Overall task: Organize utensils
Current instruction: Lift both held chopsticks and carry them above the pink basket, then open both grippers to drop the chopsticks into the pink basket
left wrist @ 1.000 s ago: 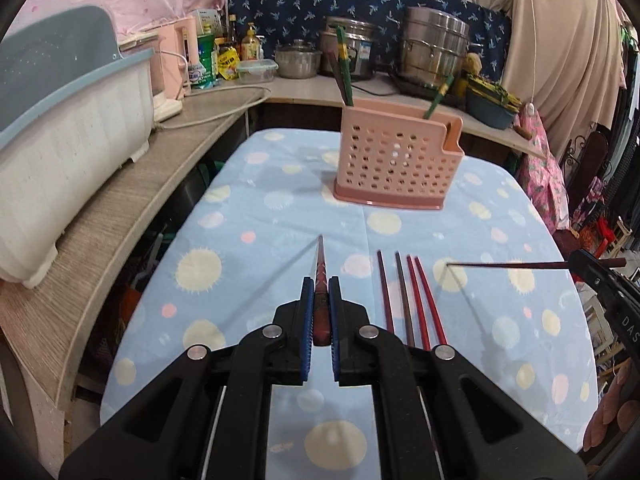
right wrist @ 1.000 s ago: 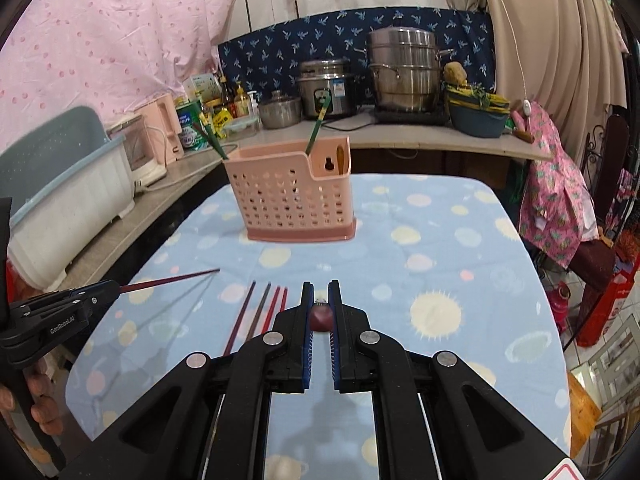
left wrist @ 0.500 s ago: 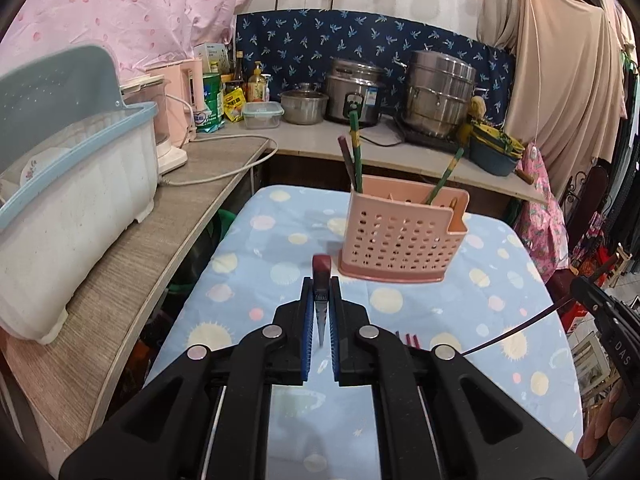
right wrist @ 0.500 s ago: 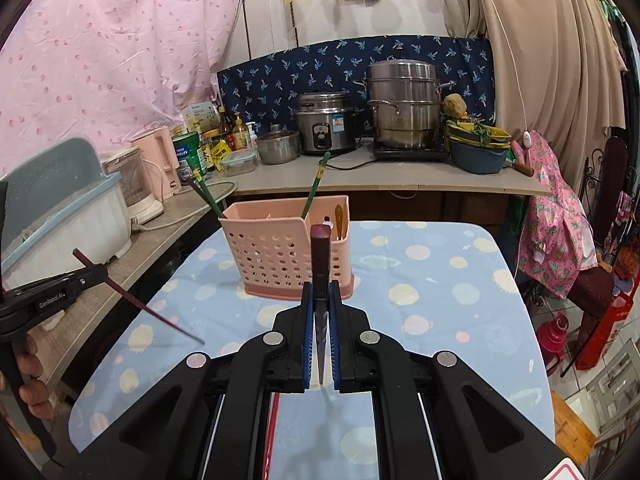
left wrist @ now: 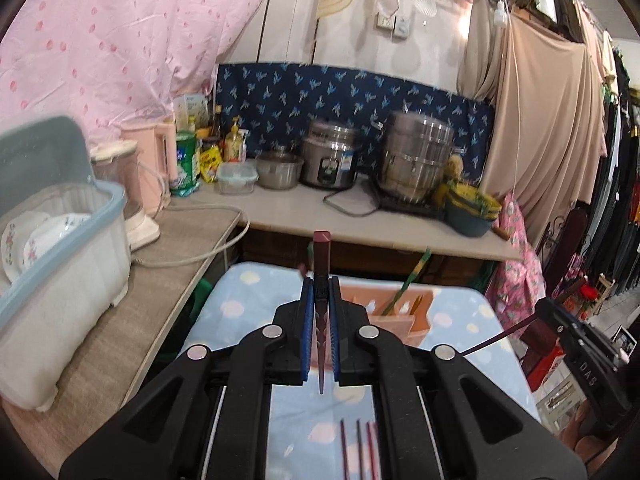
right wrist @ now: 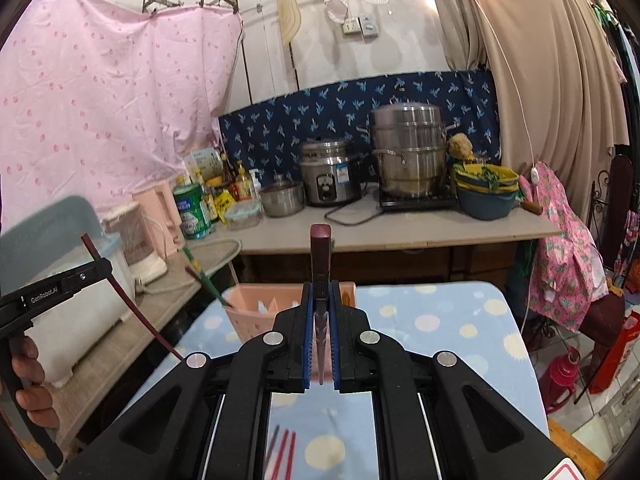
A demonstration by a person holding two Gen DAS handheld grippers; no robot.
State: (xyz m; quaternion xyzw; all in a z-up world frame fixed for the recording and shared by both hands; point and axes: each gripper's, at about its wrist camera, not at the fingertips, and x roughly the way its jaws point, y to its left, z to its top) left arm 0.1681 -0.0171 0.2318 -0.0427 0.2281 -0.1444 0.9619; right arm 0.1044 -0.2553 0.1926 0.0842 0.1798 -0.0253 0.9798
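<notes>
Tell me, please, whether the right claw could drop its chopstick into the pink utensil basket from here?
Probably yes: the right claw holds its chopstick upright, and the pink utensil basket sits just ahead, open-topped, unobstructed.

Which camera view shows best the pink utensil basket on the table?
The right wrist view: the pink utensil basket shows its rim, holed wall and the green-handled utensil inside. In the left wrist view the left gripper hides most of it; only its right part shows.
</notes>
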